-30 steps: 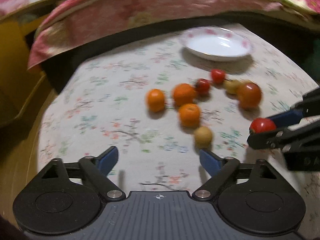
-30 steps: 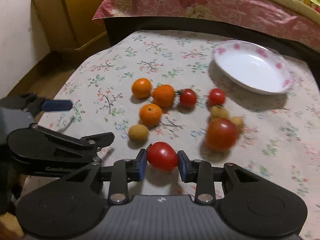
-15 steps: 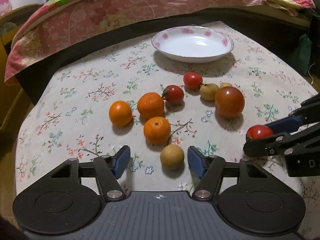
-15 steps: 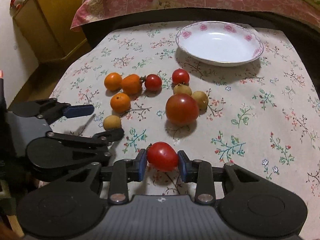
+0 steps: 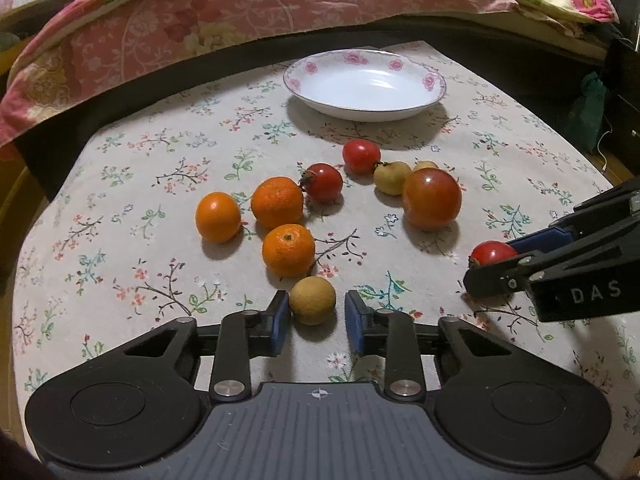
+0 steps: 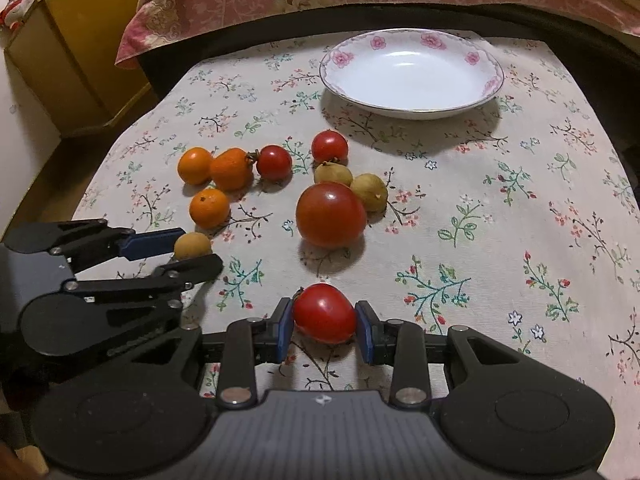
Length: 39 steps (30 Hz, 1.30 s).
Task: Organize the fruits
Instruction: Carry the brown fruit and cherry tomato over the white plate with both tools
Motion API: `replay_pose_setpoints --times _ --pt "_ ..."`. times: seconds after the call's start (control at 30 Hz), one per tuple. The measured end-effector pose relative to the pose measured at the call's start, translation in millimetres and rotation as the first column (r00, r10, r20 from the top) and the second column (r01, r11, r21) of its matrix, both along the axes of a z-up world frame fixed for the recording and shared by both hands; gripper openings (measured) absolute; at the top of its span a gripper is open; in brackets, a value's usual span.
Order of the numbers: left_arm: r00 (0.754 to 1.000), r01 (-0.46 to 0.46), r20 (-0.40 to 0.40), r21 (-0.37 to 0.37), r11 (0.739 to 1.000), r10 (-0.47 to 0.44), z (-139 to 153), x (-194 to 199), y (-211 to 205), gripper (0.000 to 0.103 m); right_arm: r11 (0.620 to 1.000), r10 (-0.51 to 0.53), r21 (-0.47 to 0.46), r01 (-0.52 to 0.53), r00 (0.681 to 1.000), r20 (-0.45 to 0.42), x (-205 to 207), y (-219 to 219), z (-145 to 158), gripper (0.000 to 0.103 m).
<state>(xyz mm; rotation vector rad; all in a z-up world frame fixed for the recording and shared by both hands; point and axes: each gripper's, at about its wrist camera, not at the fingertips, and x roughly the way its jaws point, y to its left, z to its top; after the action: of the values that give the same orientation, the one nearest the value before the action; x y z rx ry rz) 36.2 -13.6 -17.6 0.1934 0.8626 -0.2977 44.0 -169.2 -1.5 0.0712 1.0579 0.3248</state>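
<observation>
A small tan longan (image 5: 313, 300) lies on the floral tablecloth between the pads of my left gripper (image 5: 316, 312). The jaws are closing; the left pad touches the fruit and a sliver of cloth shows at the right pad. My right gripper (image 6: 324, 320) is shut on a small red tomato (image 6: 325, 312), held just above the cloth. Beyond lie three oranges (image 5: 288, 250), two small tomatoes (image 5: 324, 182), a large tomato (image 5: 432, 199) and two more longans (image 5: 392, 178). A white plate (image 5: 311, 67) with pink flowers stands empty at the far side.
A bed with a pink floral quilt (image 5: 200, 28) runs behind the table. A yellow cabinet (image 6: 72, 60) stands at the left. The right gripper (image 5: 490, 262) reaches in from the right edge of the left wrist view, close to the large tomato.
My left gripper came up to the near longan and its jaws narrowed from wide apart to close around it. The right gripper kept its hold on the small tomato and shifted slightly.
</observation>
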Motion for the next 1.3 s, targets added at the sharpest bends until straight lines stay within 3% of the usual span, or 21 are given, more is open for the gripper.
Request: replay_pose_setpoints --times 0.37,0.57,1.3 --pt "0.999 -0.016 -0.036 -0.015 1.000 0.015 5 4 1 0.033 1.000 -0.021 -0.011 0.021 1.000 0.006 3 -3 3 0.033" --pt "0.999 0.000 -0.048 0.016 1.000 0.001 3 2 -3 0.032 1.000 -0.019 -0.024 0.020 1.000 0.014 3 -1 5 0.033" --pt "1.000 0.017 -0.022 0.031 0.999 -0.016 16 1 -15 0.032 0.999 -0.028 -0.041 0.028 1.000 0.009 2 -1 5 0.033"
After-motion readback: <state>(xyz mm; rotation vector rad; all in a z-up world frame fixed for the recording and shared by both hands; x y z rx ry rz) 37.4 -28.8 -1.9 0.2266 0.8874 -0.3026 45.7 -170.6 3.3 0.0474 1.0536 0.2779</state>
